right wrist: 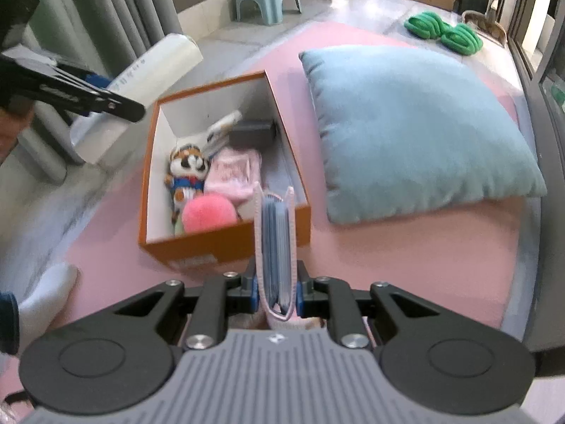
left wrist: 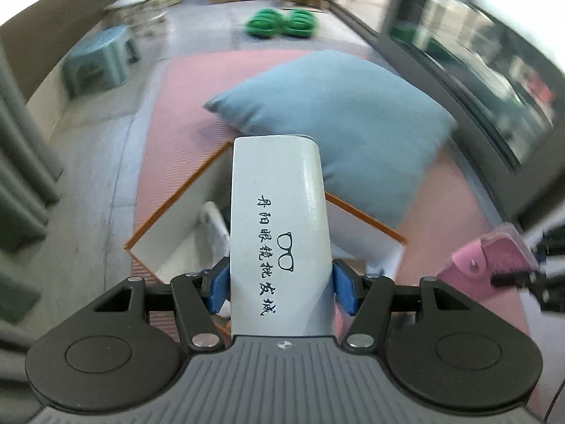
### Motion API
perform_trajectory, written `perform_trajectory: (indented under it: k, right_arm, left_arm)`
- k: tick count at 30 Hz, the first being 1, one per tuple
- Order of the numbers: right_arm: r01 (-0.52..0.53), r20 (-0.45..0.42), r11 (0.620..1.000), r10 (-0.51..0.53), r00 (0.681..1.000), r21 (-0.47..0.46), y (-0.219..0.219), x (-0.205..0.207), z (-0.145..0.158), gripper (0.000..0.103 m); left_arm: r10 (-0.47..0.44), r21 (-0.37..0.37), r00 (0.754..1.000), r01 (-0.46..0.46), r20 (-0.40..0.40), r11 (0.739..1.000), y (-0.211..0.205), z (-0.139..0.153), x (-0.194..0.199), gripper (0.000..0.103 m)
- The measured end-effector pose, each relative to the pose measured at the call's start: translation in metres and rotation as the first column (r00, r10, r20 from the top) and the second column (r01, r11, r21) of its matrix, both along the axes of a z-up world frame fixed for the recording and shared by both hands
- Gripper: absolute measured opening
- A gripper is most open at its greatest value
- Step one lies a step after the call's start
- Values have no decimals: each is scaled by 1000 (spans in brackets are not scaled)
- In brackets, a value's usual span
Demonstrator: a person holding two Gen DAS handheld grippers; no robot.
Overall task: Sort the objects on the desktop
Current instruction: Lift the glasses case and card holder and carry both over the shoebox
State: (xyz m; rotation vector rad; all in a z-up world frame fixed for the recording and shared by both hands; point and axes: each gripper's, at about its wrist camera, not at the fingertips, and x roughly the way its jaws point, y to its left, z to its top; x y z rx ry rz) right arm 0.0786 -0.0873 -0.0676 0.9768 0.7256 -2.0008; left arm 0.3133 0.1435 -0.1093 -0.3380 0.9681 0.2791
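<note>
The left gripper (left wrist: 280,284) holds a white glasses case (left wrist: 279,219). Its blue pads press on both long sides of the case, so the jaws stand fairly wide. The case is long and thin. Its long way runs straight out from the fingers, and its far end points ahead and down. Under that far end sits the orange box (right wrist: 226,243), on the pink mat (right wrist: 406,265).

The right gripper (right wrist: 277,291) holds a pink card wallet (right wrist: 275,247). Its jaws are nearly closed, squeezing the thin wallet from both sides. The wallet stands on its edge and points away from the fingers, toward the near wall of the box.

The box is open at the top. Inside are a small tiger toy (right wrist: 187,173), a pink pom-pom (right wrist: 208,213) and some pink cloth (right wrist: 235,175).

The right gripper looks nearer to the box. The left one hangs above the far left corner. Both things probably go down into the box.

A blue pillow (right wrist: 413,127) lies just beside the box.
</note>
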Motion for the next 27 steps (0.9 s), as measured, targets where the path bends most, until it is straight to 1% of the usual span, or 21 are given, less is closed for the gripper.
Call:
perform_trajectory:
  k: [4, 8, 10, 12, 14, 15, 17, 24, 27]
  right_arm:
    - [-7, 2, 999, 8, 1000, -45, -28, -9, 0, 20]
    - [33, 24, 994, -31, 999, -101, -51, -17, -7, 20]
    - [65, 44, 990, -60, 997, -123, -60, -19, -14, 20]
    - [90, 63, 987, -82, 995, -131, -69, -21, -23, 20]
    - [114, 81, 984, -103, 991, -137, -77, -23, -32, 20]
    - [126, 89, 982, -114, 989, -143, -82, -25, -36, 20]
    - [126, 99, 981, -113, 989, -147, -89, -27, -43, 20]
    - [120, 134, 979, -98, 986, -167, -112, -34, -61, 20]
    - [122, 144, 977, -98, 985, -175, -117, -38, -67, 20]
  left_arm:
    - [106, -46, 994, -104, 26, 993, 29, -7, 9, 70]
    - [211, -103, 977, -208, 19, 973, 55, -27, 14, 70]
    - [274, -140, 962, -270, 9, 953, 67, -39, 15, 70]
    - [333, -186, 943, -329, -10, 926, 76, -53, 15, 70]
    - [376, -221, 926, -375, -37, 900, 81, -65, 15, 70]
    - [389, -231, 920, -389, -49, 892, 82, -70, 15, 70]
    - [406, -232, 912, -410, -65, 882, 85, -76, 18, 70]
    - [446, -200, 886, -463, -126, 863, 91, -98, 24, 70]
    - [455, -200, 880, -475, -140, 857, 89, -104, 23, 70]
